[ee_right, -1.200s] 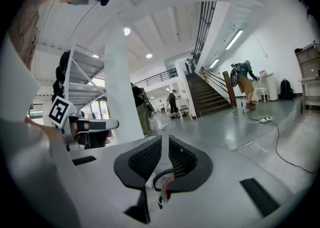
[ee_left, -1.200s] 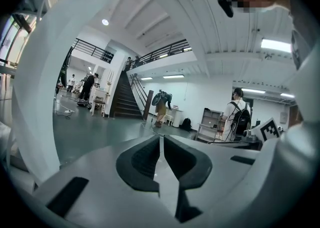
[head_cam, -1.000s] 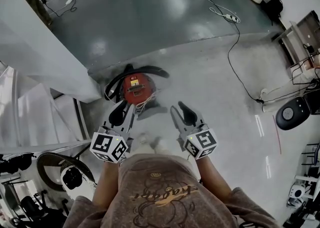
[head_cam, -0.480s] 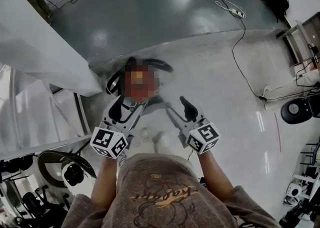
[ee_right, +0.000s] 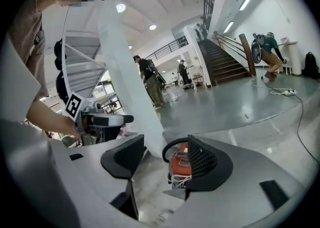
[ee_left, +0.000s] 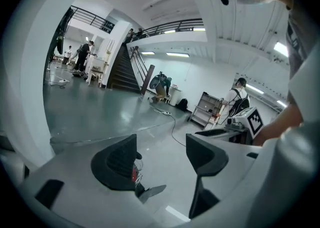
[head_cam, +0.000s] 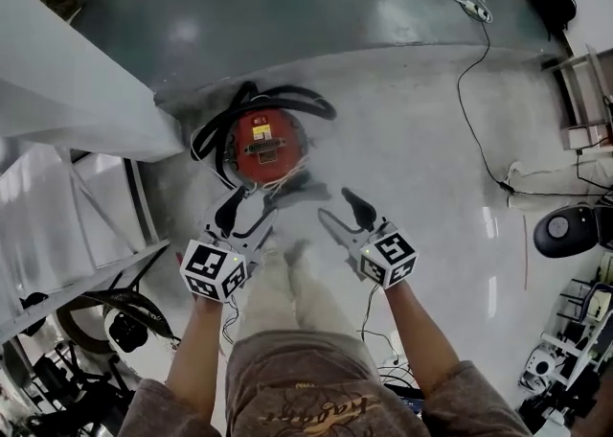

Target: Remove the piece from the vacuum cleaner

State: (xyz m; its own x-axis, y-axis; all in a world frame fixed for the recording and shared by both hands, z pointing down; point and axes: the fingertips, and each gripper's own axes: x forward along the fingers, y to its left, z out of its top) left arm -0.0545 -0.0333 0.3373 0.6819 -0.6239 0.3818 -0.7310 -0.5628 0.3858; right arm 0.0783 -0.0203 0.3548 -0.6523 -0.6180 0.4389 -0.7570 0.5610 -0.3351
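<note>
A red round vacuum cleaner [head_cam: 265, 143] stands on the pale floor with its black hose [head_cam: 287, 96] looped round it and a white cord [head_cam: 283, 179] bunched at its near side. A grey flat part [head_cam: 299, 188] sticks out there. My left gripper [head_cam: 249, 211] hovers just short of the cleaner's near edge, open and empty. My right gripper [head_cam: 343, 216] hangs to the right of it, also open and empty. In the left gripper view the cleaner [ee_left: 134, 173] peeks past the left jaw of my left gripper [ee_left: 161, 158]. In the right gripper view the cleaner [ee_right: 178, 164] shows between the jaws of my right gripper [ee_right: 165, 160].
A white stair structure [head_cam: 67, 90] rises close on the left of the cleaner. A black cable [head_cam: 467, 90] runs across the floor to the right, towards a round black device [head_cam: 565, 230]. Racks and gear crowd the lower left and right edges. People stand far off in the hall.
Both grippers' jaws stand wider apart than a second ago. The view has tipped down, so the cleaner sits closer to the grippers and the person's legs show.
</note>
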